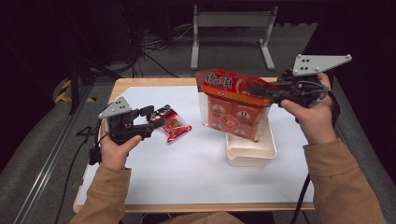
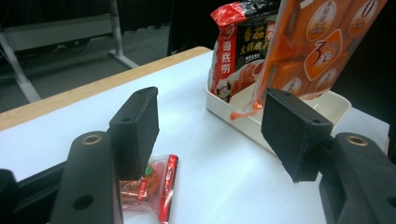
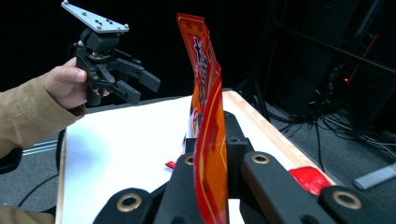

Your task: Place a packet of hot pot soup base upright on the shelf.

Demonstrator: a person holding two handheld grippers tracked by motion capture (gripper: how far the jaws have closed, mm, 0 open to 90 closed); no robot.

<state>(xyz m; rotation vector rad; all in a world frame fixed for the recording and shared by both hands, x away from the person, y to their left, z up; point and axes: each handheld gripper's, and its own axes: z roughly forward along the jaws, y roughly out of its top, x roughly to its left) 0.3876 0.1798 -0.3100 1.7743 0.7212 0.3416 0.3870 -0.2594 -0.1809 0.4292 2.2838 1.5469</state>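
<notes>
Nearest to me, my left gripper [image 1: 152,119] hovered low over the white sheet [image 1: 187,163] that covered the table, its jaws standing apart with nothing pinched between them. Just under and beside its tips lay a small red snack packet [image 1: 173,124], flat on the sheet, with a clear window and something orange and green printed on it; its lettering was too small for me to read. My left hand [image 1: 114,149] wrapped the grip from below, sleeve running back toward me. Farther along, on my right, my right gripper [image 1: 261,92] was clamped tight on the top edge of a large orange bag [image 1: 233,105], the seam squeezed flat between the jaws. I held that bag upright and a little tilted, hanging over the cream tray [image 1: 250,156], its lower corner dipping inside the rim. Its red header carried big yellow Chinese characters that I could not make out, and round orange badges showed on the clear front, one marked with a 3. My right hand [image 1: 310,114] was raised, wrist turned inward, gripper pointing across the table. Beyond, in the left gripper view, a second packet [image 2: 238,51] stood in the tray, red and black with white Chinese writing.
</notes>
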